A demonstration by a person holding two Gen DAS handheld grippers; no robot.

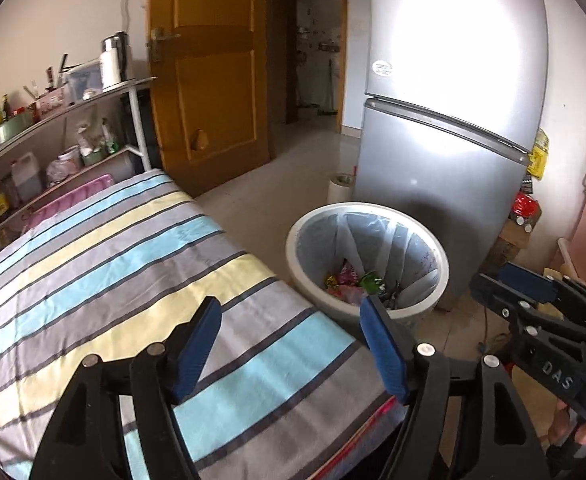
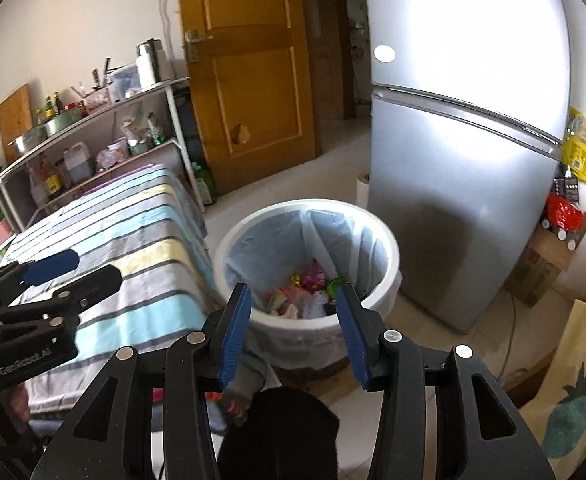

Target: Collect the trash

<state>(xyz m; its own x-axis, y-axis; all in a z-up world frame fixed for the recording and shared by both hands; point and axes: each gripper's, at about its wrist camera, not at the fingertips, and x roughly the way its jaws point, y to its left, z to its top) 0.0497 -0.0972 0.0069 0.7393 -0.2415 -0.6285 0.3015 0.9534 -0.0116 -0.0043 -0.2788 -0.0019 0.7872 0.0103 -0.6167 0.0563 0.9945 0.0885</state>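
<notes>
Both claws, left gripper (image 1: 289, 314) and right gripper (image 2: 293, 300), are hanging spread and empty; ahead of them the round white plastic-lined bin (image 2: 389, 248) is holding colourful crumpled wrappers (image 2: 313, 280), so collecting looks nearly done, the next move being a search for leftover trash.

Bin: round white trash bin (image 2: 389, 264), upright on pale floor tiles, lidless, mouth open to above.
Liner: thin translucent bluish bag (image 2: 269, 244) inside, folded over rim, creased along inner walls.
Position: just beside corner of striped bed (image 2: 141, 240), directly in front of silver fridge (image 2: 453, 184); whether touching either, not clear.
Contents: heap of crumpled wrappers (image 2: 305, 288) at bottom, pink, green, gold, red and white, filling only lowest part.
Same bin in left view: rim (image 1: 293, 240) seen from bedside, wrappers (image 1: 353, 280) low inside.
</notes>
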